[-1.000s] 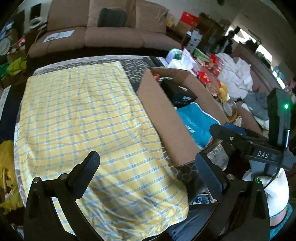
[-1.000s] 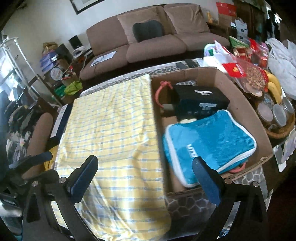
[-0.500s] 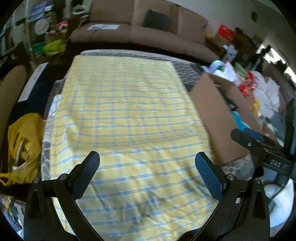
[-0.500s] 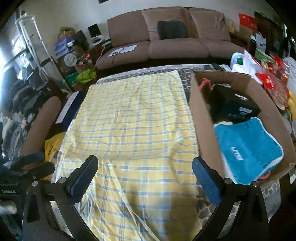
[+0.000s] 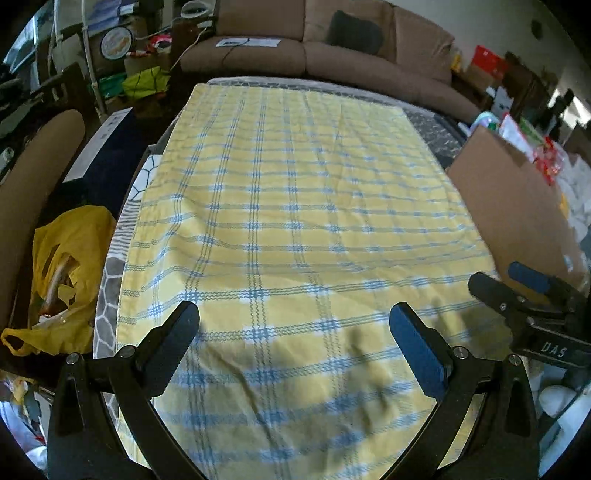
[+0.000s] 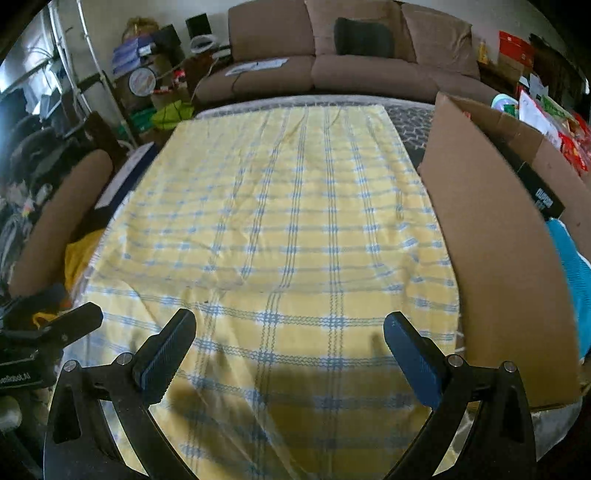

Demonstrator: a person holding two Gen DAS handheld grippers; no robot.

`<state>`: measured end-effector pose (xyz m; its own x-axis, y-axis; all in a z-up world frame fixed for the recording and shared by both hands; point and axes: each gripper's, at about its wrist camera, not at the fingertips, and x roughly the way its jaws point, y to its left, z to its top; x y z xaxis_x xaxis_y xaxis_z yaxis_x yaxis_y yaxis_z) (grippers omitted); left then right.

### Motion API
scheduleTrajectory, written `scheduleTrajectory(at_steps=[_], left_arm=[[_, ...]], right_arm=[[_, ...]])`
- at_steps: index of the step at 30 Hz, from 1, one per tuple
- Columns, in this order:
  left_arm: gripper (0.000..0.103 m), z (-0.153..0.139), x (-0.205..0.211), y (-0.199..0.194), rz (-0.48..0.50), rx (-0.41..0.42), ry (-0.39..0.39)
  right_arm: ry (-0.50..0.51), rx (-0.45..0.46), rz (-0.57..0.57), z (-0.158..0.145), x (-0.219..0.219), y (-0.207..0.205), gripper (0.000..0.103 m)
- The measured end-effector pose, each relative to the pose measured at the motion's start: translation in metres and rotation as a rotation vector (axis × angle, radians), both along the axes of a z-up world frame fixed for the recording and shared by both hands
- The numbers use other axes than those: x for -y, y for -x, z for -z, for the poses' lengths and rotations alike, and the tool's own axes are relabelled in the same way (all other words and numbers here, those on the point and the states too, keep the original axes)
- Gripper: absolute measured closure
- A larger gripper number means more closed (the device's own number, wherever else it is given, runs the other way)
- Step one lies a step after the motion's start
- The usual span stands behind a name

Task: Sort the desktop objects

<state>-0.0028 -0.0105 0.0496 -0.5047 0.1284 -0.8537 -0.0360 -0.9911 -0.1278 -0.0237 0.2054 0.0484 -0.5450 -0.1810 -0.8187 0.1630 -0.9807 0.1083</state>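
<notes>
Cardboard box [image 6: 491, 229]: at 3 o'clock, long axis running 12 to 6, plain brown, holding a black carton [image 6: 539, 188] and blue pouch [image 6: 572, 273].
Left gripper [image 5: 295, 328]: jaws wide, empty.
Right gripper [image 6: 288, 332]: jaws wide, empty, over the yellow checked cloth [image 6: 288, 236].

Brown sofa [image 6: 354, 62] (dark cushion [image 6: 364, 31] on it) against pale wall [image 6: 110, 22], cluttered shelves [image 6: 66, 81] left.

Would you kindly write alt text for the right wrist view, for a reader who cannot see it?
An open, empty right gripper hangs over a yellow cloth with blue checks spread on a table. A cardboard box stands at the cloth's right edge, with a black box and something blue inside. The left gripper shows at the left edge, and a brown sofa is behind.
</notes>
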Motion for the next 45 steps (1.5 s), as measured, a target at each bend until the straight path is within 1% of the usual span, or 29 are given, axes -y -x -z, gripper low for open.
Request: scheduleTrajectory(at_steps=[6,9,13,18,21,26,29,45], left_arm=[[0.000,0.023,0.001,0.014,-0.027,0.009,0.013],[0.000,0.029,0.003,0.020,-0.033,0.004,0.005],[0.000,0.035,0.000,0.024,-0.031,-0.001,0.023],[0.000,0.039,-0.006,0.024,-0.031,-0.027,0.075],[0.000,0.042,-0.011,0.022,-0.031,-0.052,0.115],[0.000,0.043,-0.011,0.021,-0.042,-0.075,0.118],[0.000,0.044,-0.010,0.019,-0.044,-0.085,0.116],[0.000,0.044,-0.010,0.020,-0.044,-0.084,0.119]], right_arm=[[-0.017,-0.008,0.030,0.016,0.000,0.011,0.000],[-0.039,-0.014,0.021,0.021,0.003,0.016,0.000],[-0.063,-0.016,0.003,0.027,0.009,0.018,0.000],[-0.090,0.000,0.004,0.036,0.012,0.021,0.000],[-0.108,-0.019,-0.006,0.039,0.016,0.020,0.000],[-0.114,-0.051,0.000,0.041,0.017,0.016,0.000],[-0.114,-0.051,0.000,0.041,0.017,0.017,0.000],[-0.114,-0.051,0.000,0.041,0.016,0.017,0.000]])
